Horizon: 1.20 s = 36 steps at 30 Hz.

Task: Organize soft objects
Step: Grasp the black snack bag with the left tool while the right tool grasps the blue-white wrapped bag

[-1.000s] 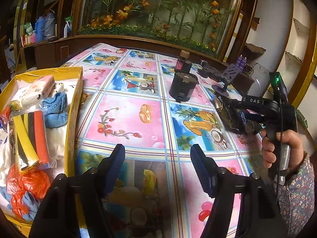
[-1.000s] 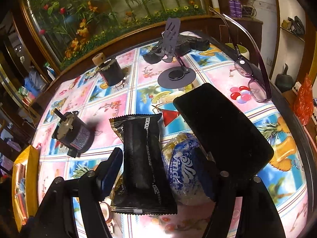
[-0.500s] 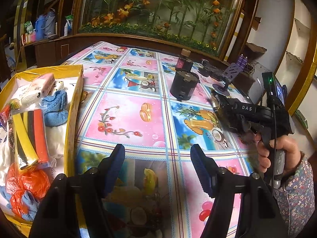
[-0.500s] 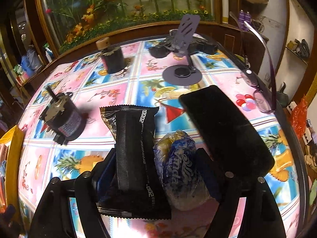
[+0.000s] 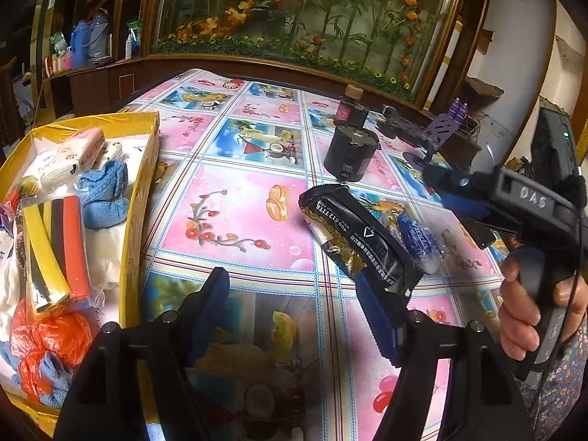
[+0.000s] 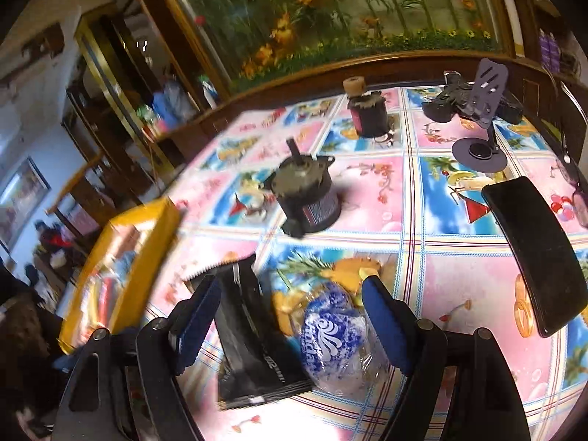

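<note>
On the desk [image 5: 235, 220], covered with a pink and blue picture cloth, the right hand-held gripper [image 6: 290, 316] holds two soft packets side by side between its blue pads: a black packet [image 6: 253, 341] on its left and a blue-and-white wrapped packet [image 6: 330, 334] on its right. The view from the left wrist shows both packets lifted a little above the cloth, so the pads are pressing on them, though the jaws stand quite wide. A hand [image 5: 533, 305] with a flowered sleeve carries this gripper. The left hand-held gripper [image 5: 290, 305] hovers low over the cloth and its jaws are opening, with nothing between them. At the left edge of the desk stands a yellow box [image 5: 137, 220] that already contains soft things: a blue knitted piece [image 5: 104, 194], a bag of yellow, black and red tubes [image 5: 55, 242] and an orange plastic bag [image 5: 47, 334]. Farther back on the cloth there is a small black motor [image 6: 305, 194], a dark bottle with a cork [image 6: 367, 110] and a purple phone stand [image 6: 481, 125].
</note>
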Tool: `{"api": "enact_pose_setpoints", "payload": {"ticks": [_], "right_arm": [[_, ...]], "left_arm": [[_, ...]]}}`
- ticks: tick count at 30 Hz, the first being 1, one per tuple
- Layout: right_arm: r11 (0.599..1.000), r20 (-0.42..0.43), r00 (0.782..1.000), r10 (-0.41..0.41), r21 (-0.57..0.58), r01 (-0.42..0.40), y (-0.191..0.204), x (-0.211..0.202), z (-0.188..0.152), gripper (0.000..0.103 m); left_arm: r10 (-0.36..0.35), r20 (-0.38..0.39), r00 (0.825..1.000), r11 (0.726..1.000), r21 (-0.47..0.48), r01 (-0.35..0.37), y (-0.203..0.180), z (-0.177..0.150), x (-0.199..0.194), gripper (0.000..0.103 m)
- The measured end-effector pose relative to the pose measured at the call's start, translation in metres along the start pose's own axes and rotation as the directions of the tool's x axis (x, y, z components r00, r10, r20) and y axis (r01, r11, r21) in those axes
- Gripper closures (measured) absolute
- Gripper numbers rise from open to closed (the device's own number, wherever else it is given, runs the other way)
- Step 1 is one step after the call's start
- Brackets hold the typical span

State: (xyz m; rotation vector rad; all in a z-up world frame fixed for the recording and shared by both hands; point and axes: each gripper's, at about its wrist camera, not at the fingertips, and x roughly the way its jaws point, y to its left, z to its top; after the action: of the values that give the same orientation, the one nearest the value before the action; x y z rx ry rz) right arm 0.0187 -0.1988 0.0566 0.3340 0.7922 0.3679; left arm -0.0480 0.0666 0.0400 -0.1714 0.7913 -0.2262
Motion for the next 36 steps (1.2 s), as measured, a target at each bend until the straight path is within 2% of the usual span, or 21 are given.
{"api": "enact_pose_setpoints", "payload": {"ticks": [1,4,7,8,10,11,12,17,19,21,23,28,31,34,36], "right_arm": [[1.000,0.005,1.000,-0.008,0.020,0.008,-0.004,-0.002,0.001,0.020],[0.997,-0.014,0.999,-0.043,0.064,0.044,-0.011,-0.001,0.004,0.021],[0.993,-0.019,0.999,-0.033,0.110,0.035,-0.018,-0.003,0.009,0.021],[0.992,-0.011,0.999,-0.035,0.117,0.037,-0.020,-0.006,0.010,0.021],[0.991,0.005,0.999,-0.041,0.125,0.040,-0.023,-0.013,0.011,0.021],[0.990,0.013,0.999,-0.045,0.132,0.043,-0.024,-0.016,0.012,0.021],[0.989,0.023,0.999,-0.046,0.145,0.042,-0.027,-0.019,0.013,0.021],[0.985,0.036,0.999,-0.040,0.172,0.033,-0.034,-0.026,0.014,0.021],[0.985,0.030,0.999,-0.043,0.167,0.038,-0.033,-0.026,0.013,0.021],[0.987,0.029,0.999,-0.043,0.159,0.038,-0.031,-0.027,0.012,0.021],[0.988,0.023,0.999,-0.046,0.150,0.043,-0.028,-0.027,0.011,0.021],[0.990,-0.074,0.992,-0.104,0.090,0.110,-0.020,-0.007,0.004,0.021],[0.985,-0.135,0.977,-0.164,0.034,0.169,-0.013,0.007,-0.004,0.021],[0.982,-0.163,0.969,-0.186,-0.009,0.187,-0.007,0.015,-0.010,0.021],[0.973,-0.185,0.955,-0.231,-0.058,0.224,-0.002,0.021,-0.015,0.021]], "left_arm": [[-0.010,-0.005,1.000,1.000,-0.015,0.010,0.001,0.001,0.001,0.032],[-0.105,-0.060,0.993,0.989,-0.108,0.098,0.002,0.007,0.013,0.032],[-0.159,-0.116,0.980,0.975,-0.174,0.137,-0.010,0.016,0.030,0.031],[-0.156,-0.121,0.980,0.975,-0.176,0.134,-0.017,0.021,0.034,0.031],[-0.138,-0.121,0.983,0.980,-0.157,0.118,-0.033,0.029,0.039,0.029],[-0.117,-0.123,0.986,0.985,-0.140,0.100,-0.041,0.032,0.043,0.021],[-0.070,-0.139,0.988,0.991,-0.121,0.054,-0.049,0.034,0.049,0.018],[-0.005,-0.204,0.979,0.995,-0.097,-0.015,-0.061,0.036,0.082,0.018],[0.017,-0.205,0.979,0.997,-0.068,-0.032,-0.062,0.034,0.090,0.022],[0.055,-0.175,0.983,0.998,-0.027,-0.061,-0.059,0.034,0.090,0.051],[0.052,-0.170,0.984,0.998,-0.020,-0.056,-0.051,0.035,0.088,0.059],[0.061,-0.159,0.985,0.998,-0.008,-0.063,-0.024,0.033,0.077,0.059],[0.081,-0.147,0.986,0.997,-0.002,-0.082,-0.014,0.033,0.074,0.057],[0.077,-0.143,0.987,0.997,-0.002,-0.078,-0.013,0.033,0.074,0.057],[0.098,-0.132,0.986,0.995,0.024,-0.095,-0.017,0.032,0.075,0.055]]}}
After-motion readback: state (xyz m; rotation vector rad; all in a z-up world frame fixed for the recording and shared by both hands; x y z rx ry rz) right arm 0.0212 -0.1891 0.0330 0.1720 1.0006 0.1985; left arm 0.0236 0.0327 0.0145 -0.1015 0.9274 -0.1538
